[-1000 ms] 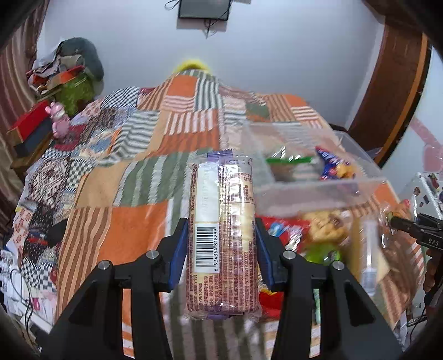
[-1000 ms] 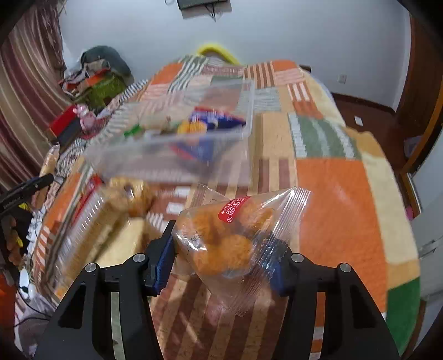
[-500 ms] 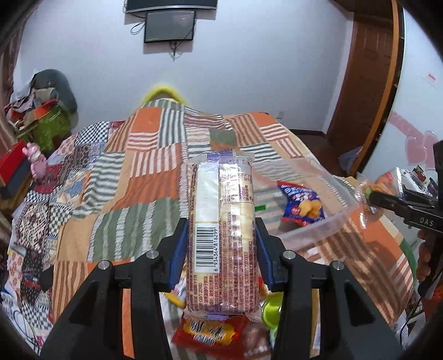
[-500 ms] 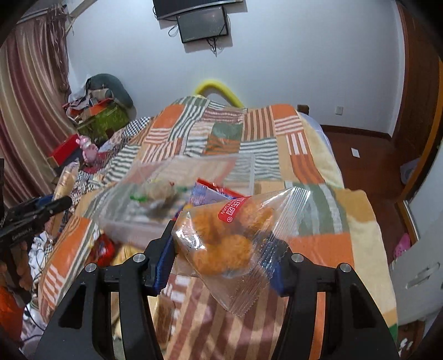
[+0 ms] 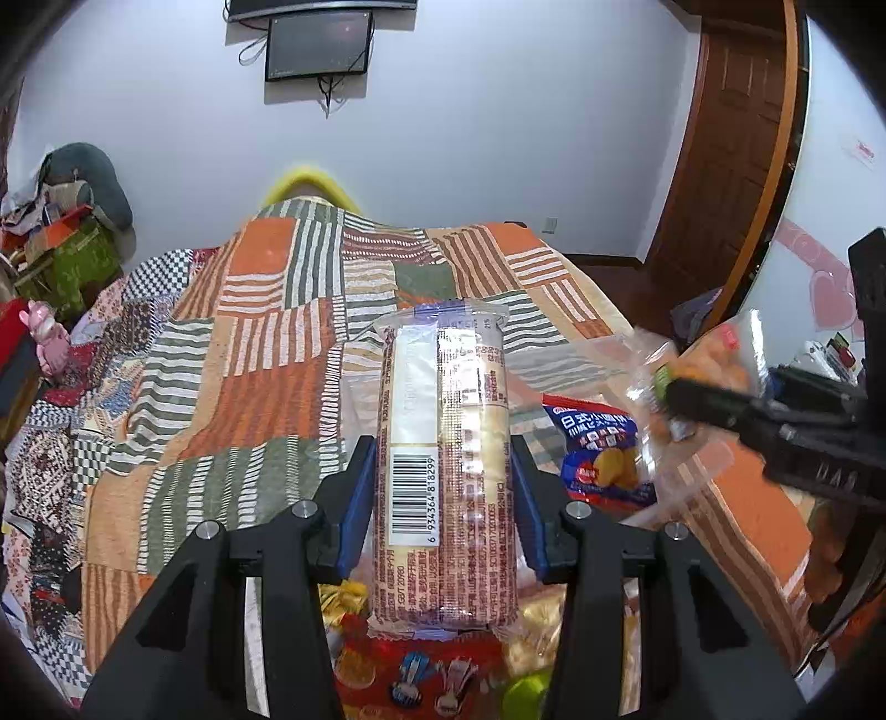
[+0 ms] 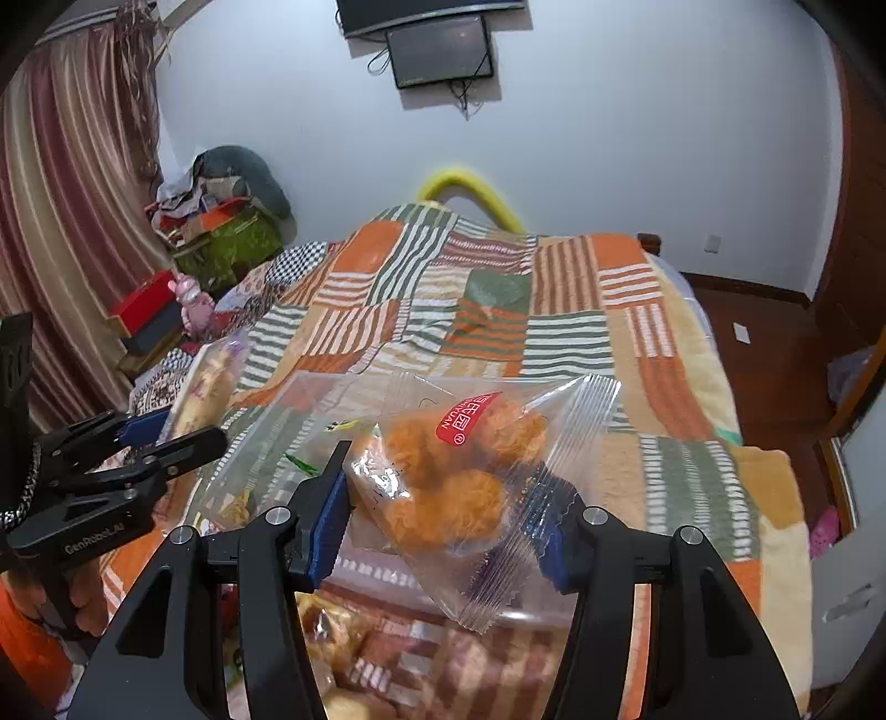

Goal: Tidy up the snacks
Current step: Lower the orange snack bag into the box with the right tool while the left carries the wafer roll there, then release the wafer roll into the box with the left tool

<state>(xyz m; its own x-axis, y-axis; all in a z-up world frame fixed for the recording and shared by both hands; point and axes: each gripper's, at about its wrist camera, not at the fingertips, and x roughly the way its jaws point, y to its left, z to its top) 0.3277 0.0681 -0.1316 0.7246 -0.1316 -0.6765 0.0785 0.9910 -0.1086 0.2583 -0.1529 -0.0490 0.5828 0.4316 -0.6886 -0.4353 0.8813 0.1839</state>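
My left gripper [image 5: 442,498] is shut on a long biscuit pack [image 5: 443,443] with a barcode, held upright above the bed. My right gripper [image 6: 448,515] is shut on a clear bag of orange fried snacks [image 6: 454,476] with a red label. A clear plastic bin [image 6: 288,437] lies on the patchwork bedspread [image 6: 487,299] just beyond both grippers. In the bin lies a blue snack packet [image 5: 601,454]. The right gripper and its bag [image 5: 714,360] show at the right of the left wrist view. The left gripper and its pack [image 6: 205,382] show at the left of the right wrist view.
More snack packs lie below the grippers: a red packet [image 5: 410,670] and wrapped cakes [image 6: 343,626]. A pile of boxes and clothes [image 6: 221,221] stands left of the bed beside a striped curtain [image 6: 61,232]. A wooden door [image 5: 720,144] is at the right. A screen [image 6: 437,52] hangs on the wall.
Both grippers have risen and moved across the bed with their packs still held. The view has tilted up, so the wall screen shows and the clear bin sits lower and closer.
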